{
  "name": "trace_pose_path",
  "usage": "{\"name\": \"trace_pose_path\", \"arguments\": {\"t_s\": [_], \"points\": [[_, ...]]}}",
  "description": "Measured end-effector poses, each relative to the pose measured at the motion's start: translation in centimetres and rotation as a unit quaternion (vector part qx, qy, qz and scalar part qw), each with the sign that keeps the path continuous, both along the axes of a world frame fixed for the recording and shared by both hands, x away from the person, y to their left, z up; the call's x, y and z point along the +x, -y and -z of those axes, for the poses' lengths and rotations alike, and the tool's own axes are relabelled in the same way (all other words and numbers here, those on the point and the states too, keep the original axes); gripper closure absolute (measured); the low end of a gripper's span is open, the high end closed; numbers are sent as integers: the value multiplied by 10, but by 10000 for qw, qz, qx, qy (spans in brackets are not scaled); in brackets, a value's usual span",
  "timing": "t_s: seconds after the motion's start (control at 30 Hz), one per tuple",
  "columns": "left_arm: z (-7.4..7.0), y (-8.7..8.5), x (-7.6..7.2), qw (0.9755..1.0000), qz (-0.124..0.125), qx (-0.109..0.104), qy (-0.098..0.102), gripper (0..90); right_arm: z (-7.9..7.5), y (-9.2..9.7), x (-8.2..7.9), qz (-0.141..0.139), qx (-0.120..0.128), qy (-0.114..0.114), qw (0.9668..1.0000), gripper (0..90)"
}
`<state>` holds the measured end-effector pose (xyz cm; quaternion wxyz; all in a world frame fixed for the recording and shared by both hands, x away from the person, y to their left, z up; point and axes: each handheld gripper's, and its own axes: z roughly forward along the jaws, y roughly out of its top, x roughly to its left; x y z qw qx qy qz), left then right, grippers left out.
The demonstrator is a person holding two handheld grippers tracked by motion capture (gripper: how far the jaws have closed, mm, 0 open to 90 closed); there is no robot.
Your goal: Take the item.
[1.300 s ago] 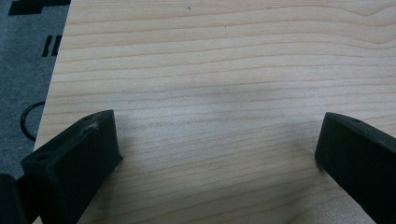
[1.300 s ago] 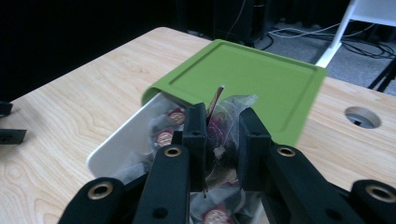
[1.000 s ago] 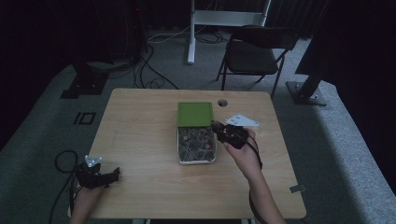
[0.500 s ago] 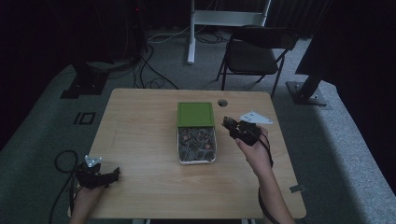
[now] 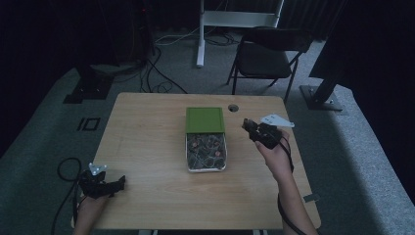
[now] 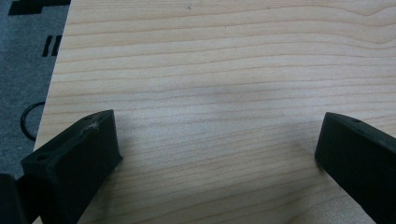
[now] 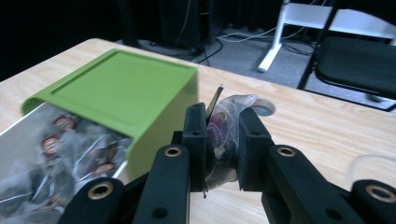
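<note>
The right gripper pinches one clear tea sachet, lifted clear of the open tin to its left, whose green lid is slid back. Setting it down remains. The left gripper, jaws spread, rests on bare table.

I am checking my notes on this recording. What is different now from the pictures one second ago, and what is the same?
The right gripper has moved right, away from above the tin of tea bags, toward the table's right side, and stays shut on a tea bag. The left gripper stayed open at the near left corner. The tin and its green lid have not moved.
</note>
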<state>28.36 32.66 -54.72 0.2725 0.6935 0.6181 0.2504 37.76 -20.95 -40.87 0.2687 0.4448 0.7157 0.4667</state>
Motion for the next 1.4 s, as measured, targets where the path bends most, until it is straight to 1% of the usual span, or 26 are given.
{"name": "trace_pose_path", "arguments": {"t_s": [0.03,0.07,0.13,0.2,0.23,0.3,0.37,0.5,0.63,0.77,0.83,0.93,1.07,1.2,1.33,1.4], "points": [[0,0,0,10000,3,5,-5,2,0,5,2,61,48,11,10000,771],[0,0,0,10000,3,5,-5,2,0,5,2,61,48,11,10000,771],[0,0,0,10000,2,3,-3,2,0,13,5,205,-32,43,9998,771],[0,0,0,10000,3,5,-4,2,-1,15,6,226,-22,45,9997,771],[0,0,0,10000,3,3,-4,2,-2,21,8,325,-30,93,9994,771],[0,0,0,10000,0,1,-2,2,-3,26,10,399,-5,112,9991,771],[0,0,0,10000,-2,-1,0,2,-4,32,12,508,-36,139,9986,771],[0,0,0,10000,-5,-4,-1,2,-4,44,17,639,-53,121,9979,771],[0,0,0,10000,-4,-5,0,2,-3,55,21,755,21,110,9971,771],[0,0,0,10000,-4,-4,0,2,-3,66,23,892,-18,103,9960,771],[0,0,0,10000,-4,-4,-1,2,-3,66,23,892,-18,103,9960,771],[0,0,0,10000,-4,-5,0,2,-4,78,27,1048,-17,79,9945,771],[0,0,0,10000,-5,-5,0,2,-4,86,31,1157,-45,49,9933,771],[0,0,0,10000,-4,-5,0,2,-2,91,36,1241,-21,9,9923,771],[0,0,0,10000,-5,-6,0,2,1,94,41,1276,19,-34,9918,771],[0,0,0,10000,-4,-5,0,2,2,94,43,1288,1,-67,9917,770]]}}
